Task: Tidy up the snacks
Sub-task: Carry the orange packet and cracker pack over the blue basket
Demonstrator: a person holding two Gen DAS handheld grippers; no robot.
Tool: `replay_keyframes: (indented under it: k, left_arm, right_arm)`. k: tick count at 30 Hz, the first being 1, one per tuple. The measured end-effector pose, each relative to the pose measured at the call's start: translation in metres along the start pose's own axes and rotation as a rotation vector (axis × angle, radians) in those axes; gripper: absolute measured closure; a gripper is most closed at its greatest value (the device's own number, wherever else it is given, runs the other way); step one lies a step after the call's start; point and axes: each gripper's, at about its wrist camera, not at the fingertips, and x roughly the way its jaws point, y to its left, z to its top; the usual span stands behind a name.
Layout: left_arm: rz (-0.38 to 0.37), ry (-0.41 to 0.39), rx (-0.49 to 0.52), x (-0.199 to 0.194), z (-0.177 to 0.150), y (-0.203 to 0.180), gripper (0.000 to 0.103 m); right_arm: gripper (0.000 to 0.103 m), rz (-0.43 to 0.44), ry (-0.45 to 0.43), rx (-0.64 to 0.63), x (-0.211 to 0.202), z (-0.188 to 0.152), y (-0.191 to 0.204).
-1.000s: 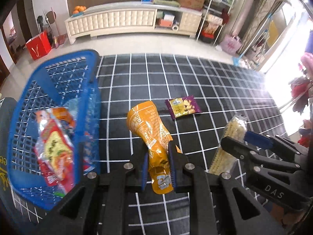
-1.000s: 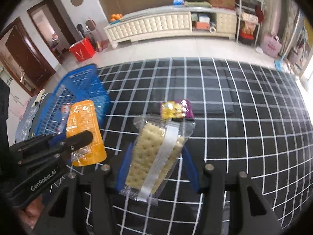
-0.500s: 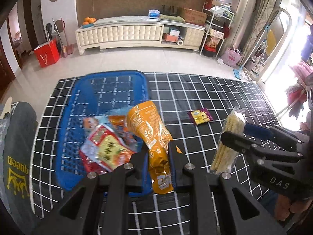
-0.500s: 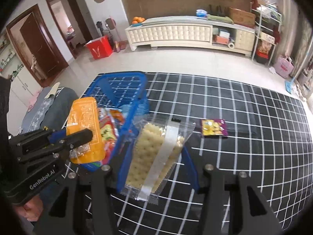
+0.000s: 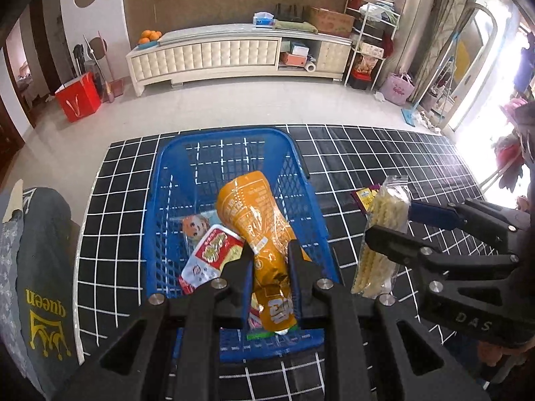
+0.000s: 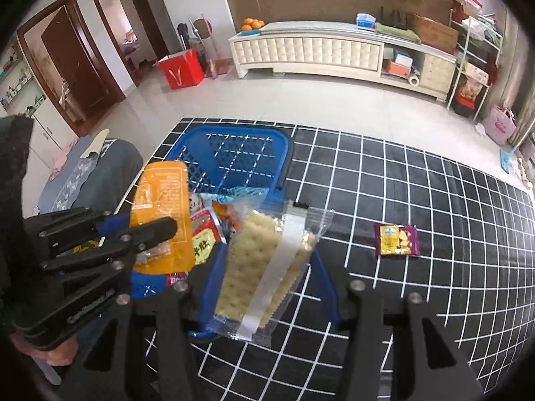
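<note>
**Two snacks held over the basket**

The left hand-held gripper [image 5: 269, 260] is clamped on an orange foil snack pouch [image 5: 257, 220] above the blue plastic mesh basket [image 5: 167, 207]. The right hand-held gripper [image 6: 267, 277] is clamped on a clear-wrapped cracker pack [image 6: 264, 264] beside it. A small purple snack packet [image 6: 397, 240] lies on the black grid-patterned mat [image 6: 434, 200].

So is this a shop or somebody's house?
Probably a house, likely a living room: a long low cabinet with oranges on top, wooden doors, and a checked mat on the tiled floor.
</note>
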Motion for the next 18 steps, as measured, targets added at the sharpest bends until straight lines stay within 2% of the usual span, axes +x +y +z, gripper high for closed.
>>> replay_keyframes:
  k: [16,18]
  left_arm:
    - [-0.020,0.109,0.065,0.080,0.024,-0.012,0.085]
    - [-0.009,0.111,0.066,0.081,0.024,-0.014,0.078]
  right_arm:
    - [0.047,-0.005,0.046,0.005,0.030,0.014,-0.020]
    - [0.048,-0.002,0.039,0.012,0.026,0.016,-0.021]
